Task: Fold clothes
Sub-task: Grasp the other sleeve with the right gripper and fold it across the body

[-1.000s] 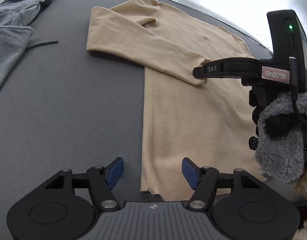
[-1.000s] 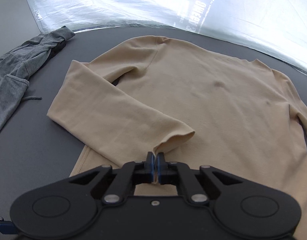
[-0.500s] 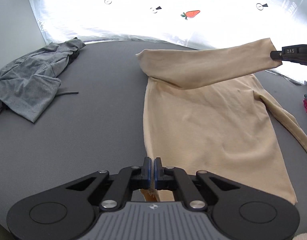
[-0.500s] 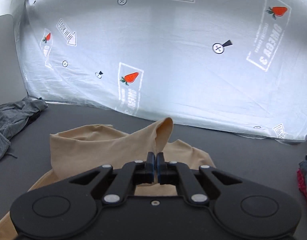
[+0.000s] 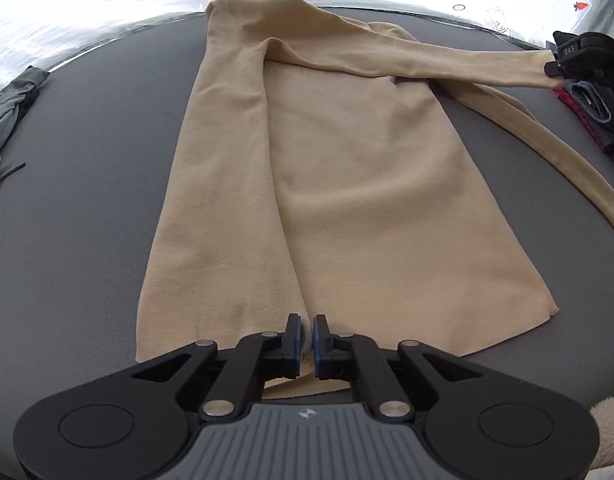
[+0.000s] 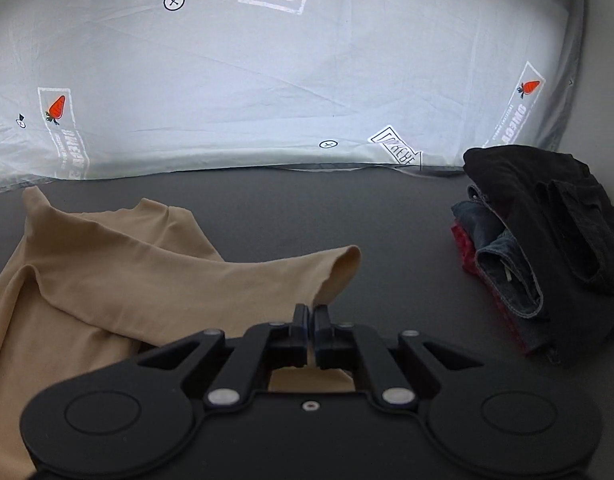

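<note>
Left gripper (image 5: 306, 334) pinches the shirt (image 5: 347, 184) hem, jaws just eased slightly, right gripper (image 6: 310, 322) clamps the sleeve (image 6: 267, 280) cuff ahead, so I'd keep both taut and lay the fold flat.

Visible count: one beige long-sleeve top (image 5: 347, 184), one grey garment (image 5: 7, 108) at the left edge, one stack of folded clothes (image 6: 547, 248), two grippers, one worktop (image 5: 87, 200).
</note>
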